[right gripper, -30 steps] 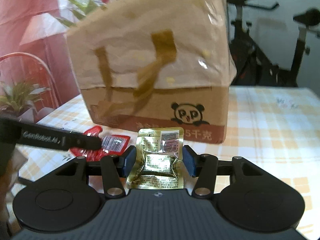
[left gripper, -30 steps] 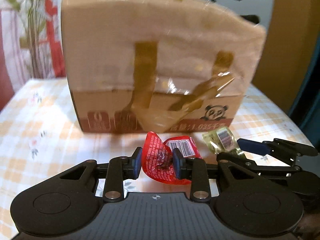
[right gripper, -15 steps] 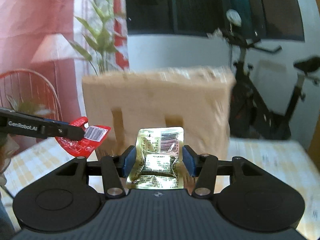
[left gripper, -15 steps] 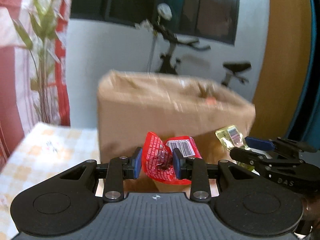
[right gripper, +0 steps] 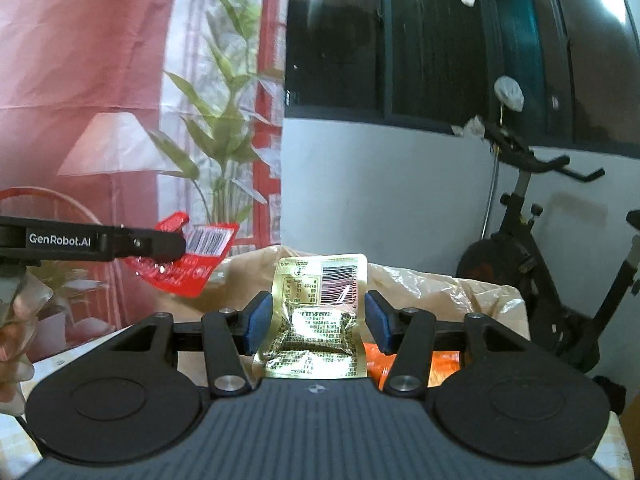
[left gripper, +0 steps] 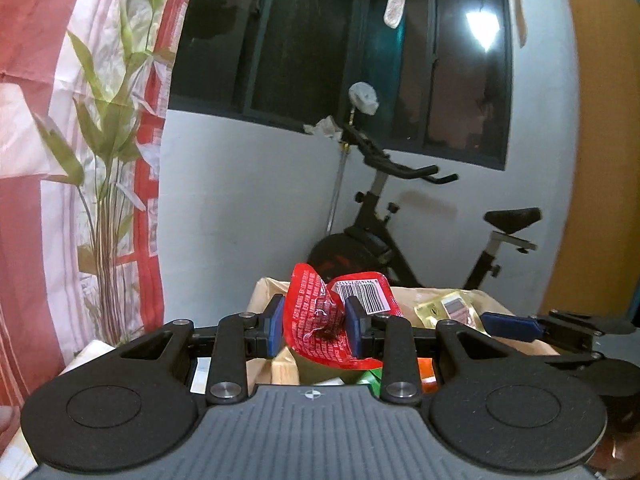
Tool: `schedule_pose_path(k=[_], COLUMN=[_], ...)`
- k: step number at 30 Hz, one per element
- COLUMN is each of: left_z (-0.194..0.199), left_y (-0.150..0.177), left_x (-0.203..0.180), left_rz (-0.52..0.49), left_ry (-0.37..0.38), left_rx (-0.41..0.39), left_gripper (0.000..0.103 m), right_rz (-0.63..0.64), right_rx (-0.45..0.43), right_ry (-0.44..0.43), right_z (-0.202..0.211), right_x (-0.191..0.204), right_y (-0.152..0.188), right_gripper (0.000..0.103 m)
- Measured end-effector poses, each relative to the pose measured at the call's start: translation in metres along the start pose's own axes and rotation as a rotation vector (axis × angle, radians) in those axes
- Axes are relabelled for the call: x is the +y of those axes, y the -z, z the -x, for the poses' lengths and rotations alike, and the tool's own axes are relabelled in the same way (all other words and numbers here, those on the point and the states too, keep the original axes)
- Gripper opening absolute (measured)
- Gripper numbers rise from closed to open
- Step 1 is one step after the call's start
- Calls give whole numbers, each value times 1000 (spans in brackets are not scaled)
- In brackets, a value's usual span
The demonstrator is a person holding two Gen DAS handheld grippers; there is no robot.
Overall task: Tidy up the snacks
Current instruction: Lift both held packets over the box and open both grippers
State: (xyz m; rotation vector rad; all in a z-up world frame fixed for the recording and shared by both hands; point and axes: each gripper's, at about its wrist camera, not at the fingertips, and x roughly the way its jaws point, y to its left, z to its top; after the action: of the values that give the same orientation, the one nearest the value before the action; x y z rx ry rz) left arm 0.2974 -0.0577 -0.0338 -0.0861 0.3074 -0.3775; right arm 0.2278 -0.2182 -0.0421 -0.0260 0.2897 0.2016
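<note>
Both of my claws have climbed since a second ago: back then the cardboard box (left gripper: 404, 300) filled the view with its taped side and the checked desk showed below, and now I look over its open top rim to the room behind. My left claw (left gripper: 316, 326) is pinched tight on the red snack packet (left gripper: 320, 332), blue pads pressing in from both sides so the wrapper crumples between them, its barcode corner sticking up to the right. My right claw (right gripper: 316, 318) clamps the gold snack packet (right gripper: 320, 312) upright, barcode at the top, the foil puckered where the pads squeeze it. Each claw is only narrowly parted, just as wide as its packet.

From the right wrist I see the left claw (right gripper: 182, 244) coming in from the left with the red packet (right gripper: 180, 264) hanging over the box's left edge (right gripper: 256, 264). From the left wrist the right claw (left gripper: 486, 320) reaches in from the right, the gold packet (left gripper: 444, 308) poking up above the rim. Inside the box, orange (right gripper: 444, 360) and green wrappers (left gripper: 370, 380) show below my fingers. Behind it stand an exercise bike (left gripper: 400, 220), a white wall under a dark window (left gripper: 360, 40), and a red printed curtain (left gripper: 60, 120) with bamboo leaves on the left.
</note>
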Motion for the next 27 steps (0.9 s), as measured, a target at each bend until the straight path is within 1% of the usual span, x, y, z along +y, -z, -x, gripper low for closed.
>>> schedule_pose_path(k=[5,7,11,13,14,15,16,17,18,19,20,23,24,27], left_z=[-24,-30,-36,-36,-35,-34,-30,-27,-26,-24,-20,-10,-6,8], left_y=[3,6,15,16,16,16,15,14,12,11,9,3,2,-3], left_x=[-3,-1,2,4,5,6,6,6,5,4,5,7,7,7], left_rz=[-14,-1,-7,-10,-9,-7,-8,-12,-18,-24,-26,-11,-6,-3], left_ry=[-34,-43,-56,-56,-54,-51,-50,-54,-59,-63,-66,-74,-78,-96], left_rx=[46,68,112,129,130,126,120,118,118,118,119,121,118,116], left_gripper=[34,34,35,46,55,61,64,69,72,74,77,88,91,93], right_rz=[-6,-6,-2,-6,-11,-18,-26,-36,-43,-48,-51,-52,-54,-75], right_rx=[44,74,128,154,161,167,171,174,178,180,180,186,186,185], right_ry=[17,16,35,45,52,59,63,72,80,84,89,102,104,123], right_z=[-32,-42,-50,-50,-50,-49,-48,-47,-45,-43,-40,-32,-28,-15], right_x=[-11,-12,-15,-18,-19,-20,-22,-24,-26,-27,-28,-27,-27,-25], right_y=[-4,-3,0,1,2,1,1,1,0,0,-1,-5,-6,-10], right_gripper=[54,54,56,58,58,58,61,63,69,72,72,81,85,91])
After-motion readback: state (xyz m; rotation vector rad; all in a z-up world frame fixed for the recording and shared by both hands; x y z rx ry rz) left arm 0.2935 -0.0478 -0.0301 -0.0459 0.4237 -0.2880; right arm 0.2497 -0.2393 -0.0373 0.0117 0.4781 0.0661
